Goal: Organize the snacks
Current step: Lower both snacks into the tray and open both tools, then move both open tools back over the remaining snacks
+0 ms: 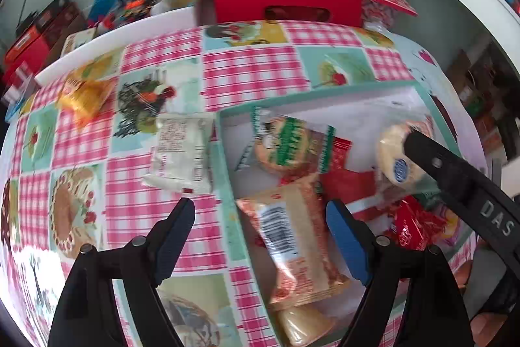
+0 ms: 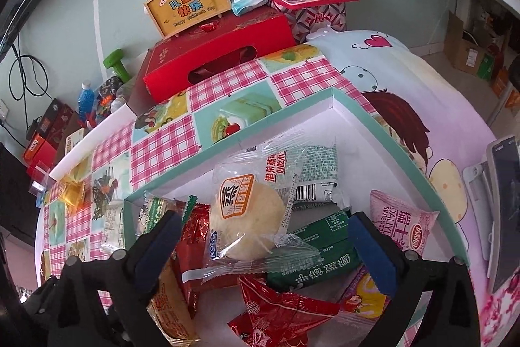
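A teal-rimmed white box [image 1: 227, 158] [image 2: 373, 109] on the checked tablecloth holds several wrapped snacks. My left gripper [image 1: 260, 233] is open and empty, hovering over the box's left wall and an orange-white wafer pack [image 1: 292, 236]. My right gripper [image 2: 263, 236] is open over the box, with a clear-wrapped round steamed cake [image 2: 247, 217] lying between its fingers on other snacks; it also shows in the left wrist view [image 1: 395, 155] beside the right gripper's black finger [image 1: 455, 171]. A white snack packet [image 1: 182, 152] and a yellow packet [image 1: 84, 93] lie on the cloth outside the box.
A red gift box [image 2: 214, 54] with a yellow carry box [image 2: 188, 5] and a patterned tin [image 2: 312, 5] stand at the table's far edge. A green dumbbell [image 2: 117, 62] and blue bottle [image 2: 86, 100] sit beyond. A phone on a stand [image 2: 500, 210] is at right.
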`<control>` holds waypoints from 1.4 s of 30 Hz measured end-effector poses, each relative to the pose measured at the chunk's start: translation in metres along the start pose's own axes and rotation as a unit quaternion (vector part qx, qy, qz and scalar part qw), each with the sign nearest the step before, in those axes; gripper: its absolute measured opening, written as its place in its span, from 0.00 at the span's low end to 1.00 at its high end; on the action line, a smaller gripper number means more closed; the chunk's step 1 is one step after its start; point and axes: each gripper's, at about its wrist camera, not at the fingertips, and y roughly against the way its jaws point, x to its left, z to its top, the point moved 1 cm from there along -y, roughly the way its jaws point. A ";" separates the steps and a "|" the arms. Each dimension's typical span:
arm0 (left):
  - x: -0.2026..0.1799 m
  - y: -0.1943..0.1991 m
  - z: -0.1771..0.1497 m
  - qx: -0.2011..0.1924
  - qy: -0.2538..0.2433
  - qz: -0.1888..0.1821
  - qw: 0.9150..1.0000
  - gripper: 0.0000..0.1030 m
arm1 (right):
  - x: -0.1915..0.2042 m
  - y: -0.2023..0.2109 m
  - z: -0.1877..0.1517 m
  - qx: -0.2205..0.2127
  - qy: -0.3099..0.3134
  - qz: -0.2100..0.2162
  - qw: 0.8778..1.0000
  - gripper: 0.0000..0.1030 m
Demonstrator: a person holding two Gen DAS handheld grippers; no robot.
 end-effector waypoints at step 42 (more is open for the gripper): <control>0.193 0.005 -0.006 0.006 0.189 0.148 0.971 0.87 | 0.146 -0.002 -0.047 0.018 0.157 0.081 0.984 1.00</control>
